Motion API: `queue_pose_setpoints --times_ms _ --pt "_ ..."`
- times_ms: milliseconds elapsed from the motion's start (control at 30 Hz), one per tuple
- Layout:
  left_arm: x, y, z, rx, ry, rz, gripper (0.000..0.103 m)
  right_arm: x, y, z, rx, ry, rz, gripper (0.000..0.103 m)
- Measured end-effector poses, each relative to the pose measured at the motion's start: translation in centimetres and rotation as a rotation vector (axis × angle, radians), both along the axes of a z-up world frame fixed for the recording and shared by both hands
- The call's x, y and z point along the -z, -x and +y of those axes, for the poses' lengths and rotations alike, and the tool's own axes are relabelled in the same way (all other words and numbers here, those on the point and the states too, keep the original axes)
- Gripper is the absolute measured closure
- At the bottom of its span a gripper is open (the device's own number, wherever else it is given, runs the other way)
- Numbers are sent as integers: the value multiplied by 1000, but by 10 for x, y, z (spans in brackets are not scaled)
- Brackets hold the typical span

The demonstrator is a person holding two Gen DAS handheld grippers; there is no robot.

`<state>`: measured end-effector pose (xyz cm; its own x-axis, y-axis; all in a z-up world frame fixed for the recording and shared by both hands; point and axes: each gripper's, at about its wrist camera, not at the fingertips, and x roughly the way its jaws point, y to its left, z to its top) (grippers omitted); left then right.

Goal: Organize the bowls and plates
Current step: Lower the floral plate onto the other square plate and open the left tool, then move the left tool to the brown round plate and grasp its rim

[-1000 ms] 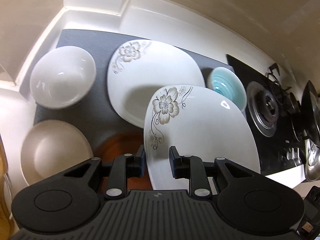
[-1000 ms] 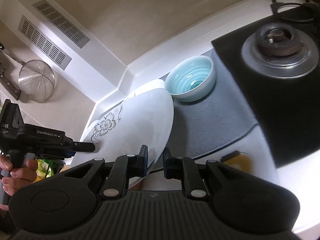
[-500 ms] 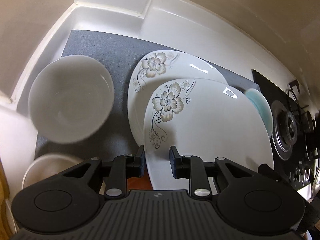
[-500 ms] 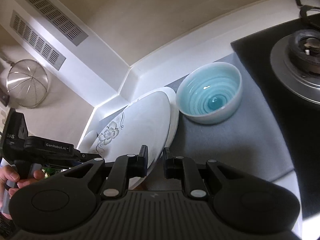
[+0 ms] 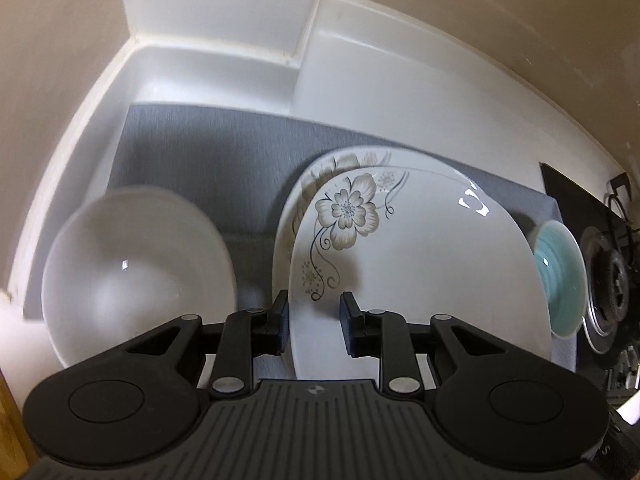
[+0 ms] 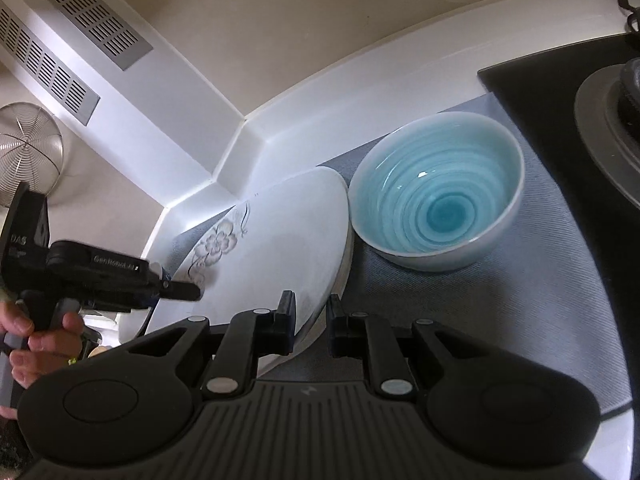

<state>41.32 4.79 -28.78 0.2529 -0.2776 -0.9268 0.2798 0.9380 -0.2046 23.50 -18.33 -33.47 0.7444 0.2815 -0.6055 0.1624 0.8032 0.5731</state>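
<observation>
The grey textured mat (image 5: 208, 168) covers the white counter (image 5: 400, 92) and carries all the crockery. Largest on it is the white squarish plate with a grey-brown flower and curling stems (image 5: 420, 280), held tilted just above a second plate of the same pattern (image 5: 316, 178), of which only a crescent of rim and part of a flower show behind it; whether the two touch cannot be told. The upper plate is glossy, with a bright glint near its far edge. The left gripper (image 5: 312, 326) has its fingers (image 5: 280, 322) closed on the plate's near edge, one pad on each face. The right gripper (image 6: 311, 322) clamps the same plate at its opposite edge, the rim passing between its fingers (image 6: 287, 320). To the left stands a plain white round bowl (image 5: 136, 280), blurred, its near side cut off by the gripper body. To the right, just beside the plates, sits a pale bowl with a turquoise ringed interior (image 6: 438, 204), upright on the mat; in the left view the plate hides most of it. The black gas hob (image 6: 568, 92) lies beyond, cropped at the frame edge. A bare hand (image 6: 36, 340) grips the left tool's handle, partly out of view.
</observation>
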Motion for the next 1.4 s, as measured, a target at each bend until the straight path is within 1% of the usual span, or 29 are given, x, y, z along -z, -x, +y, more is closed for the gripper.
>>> queue_pose_setpoints --times_ms 133,200,267,367,433,467,533,600,700,767,867,967,1000,1100,1167,1267,1333,1400 --pt "1 -11 -3 4 -8 -18 76 1 -7 7 5 30 9 86" --pt "1 -15 -2 -3 5 -22 76 1 -9 13 9 65 13 86" --pt "0 -16 -4 13 -1 -46 76 3 -9 16 21 72 6 86" --pt "-2 -13 -12 53 -37 -117 76 3 -14 19 21 95 8 86" --pt "-2 -10 -18 81 -89 -157 76 3 -16 22 22 123 12 86" --pt "-1 -9 -20 88 -114 -164 77 2 -17 24 24 143 16 87" --pt "-4 -4 -20 105 -108 -175 78 3 -15 25 39 150 9 89" --pt "-7 -1 -16 107 -81 -160 78 5 -14 22 64 115 9 90" --pt "-9 6 -12 112 -91 -152 78 5 -12 23 61 125 3 90" --pt "-10 13 -7 112 -84 -139 78 5 -14 23 56 126 9 90" --pt "-10 28 -3 119 -104 -149 78 3 -15 21 41 127 20 90" --pt "-3 41 -3 125 -154 -160 77 1 -14 16 41 93 44 89" --pt "-1 43 -2 123 -144 -160 77 0 -15 14 45 78 55 89" --pt "3 47 0 102 -114 -136 77 -2 -15 13 45 78 107 89" --pt "4 48 1 90 -94 -129 77 -4 -13 12 39 70 122 88" --pt "4 51 1 75 -95 -125 77 -12 -13 12 37 102 134 88" --pt "3 52 4 65 -84 -120 77 -17 -12 11 23 97 130 88" --pt "2 55 8 64 -69 -113 77 -20 -12 14 7 119 137 88"
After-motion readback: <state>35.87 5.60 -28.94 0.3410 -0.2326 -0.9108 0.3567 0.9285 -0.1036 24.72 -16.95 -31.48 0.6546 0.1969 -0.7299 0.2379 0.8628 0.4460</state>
